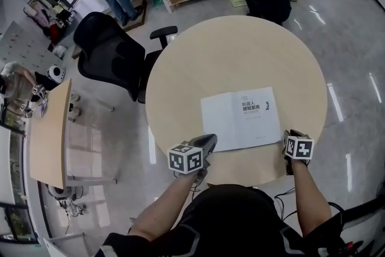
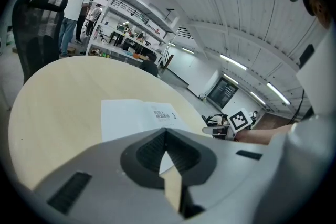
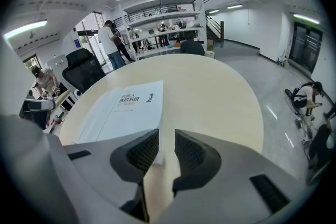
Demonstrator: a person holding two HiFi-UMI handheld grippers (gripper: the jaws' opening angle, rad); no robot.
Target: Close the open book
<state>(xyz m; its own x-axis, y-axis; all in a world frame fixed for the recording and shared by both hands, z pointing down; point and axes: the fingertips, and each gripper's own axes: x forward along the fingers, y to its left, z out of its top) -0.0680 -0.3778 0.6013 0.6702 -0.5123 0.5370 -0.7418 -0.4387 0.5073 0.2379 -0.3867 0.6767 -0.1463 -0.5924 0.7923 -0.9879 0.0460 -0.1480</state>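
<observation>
While the book (image 1: 240,118) lies open, pinch thinly.
Right gripper (image 3: 166,136), parted and empty at its 4 o'clock corner, should take one leaf; left gripper (image 2: 166,131), clenched empty, steadies 8 o'clock.

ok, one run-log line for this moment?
book: open, flat on table | left gripper: shut, empty, by book's near corner | right gripper: open, empty, beside book's edge

L gripper (image 2: 166,131), lower ctr: jaw tips together, nothing btwn. White book (image 2: 134,115) flat on round table (image 2: 58,97), mid-frame. R gripper (image 2: 212,129) mid-right. Office chair (image 2: 37,23) upper left.
</observation>
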